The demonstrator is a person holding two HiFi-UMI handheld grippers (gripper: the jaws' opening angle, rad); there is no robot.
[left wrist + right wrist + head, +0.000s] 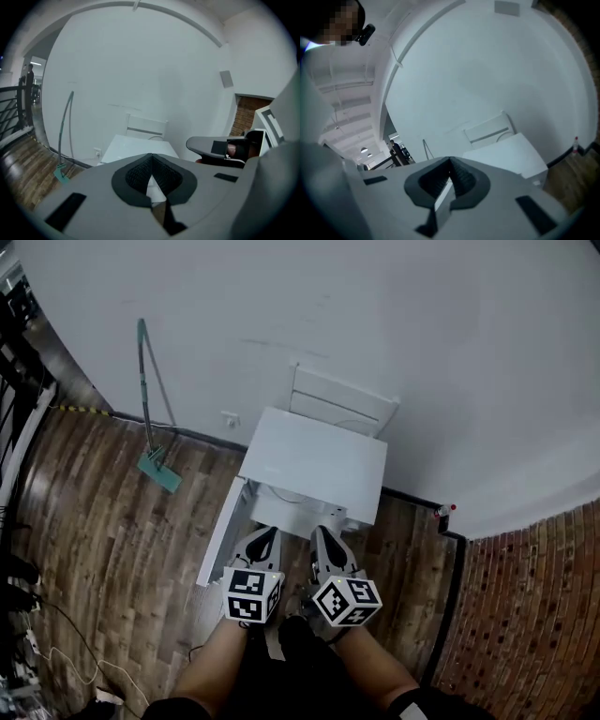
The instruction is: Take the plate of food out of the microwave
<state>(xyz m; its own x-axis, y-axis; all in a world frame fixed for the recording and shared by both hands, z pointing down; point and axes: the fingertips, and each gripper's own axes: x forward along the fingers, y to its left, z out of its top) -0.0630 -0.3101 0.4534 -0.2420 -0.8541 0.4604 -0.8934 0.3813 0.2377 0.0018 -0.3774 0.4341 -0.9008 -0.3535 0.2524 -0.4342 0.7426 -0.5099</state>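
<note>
- While a person stands over a white table [314, 460], the left gripper [267, 532] and right gripper [322, 532] hang side by side at its near edge, both clenched on nothing.
- A white chair [342, 401] stands behind the table against the wall [375, 315]; a green mop [150, 427] leans to the left.
- Plate and microwave cannot be made out in any view.

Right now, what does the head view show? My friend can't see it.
The left gripper and right gripper are held side by side, fingers shut and empty, pointing at a white table against a white wall. A white chair stands behind it, and a green mop leans on the wall.
</note>
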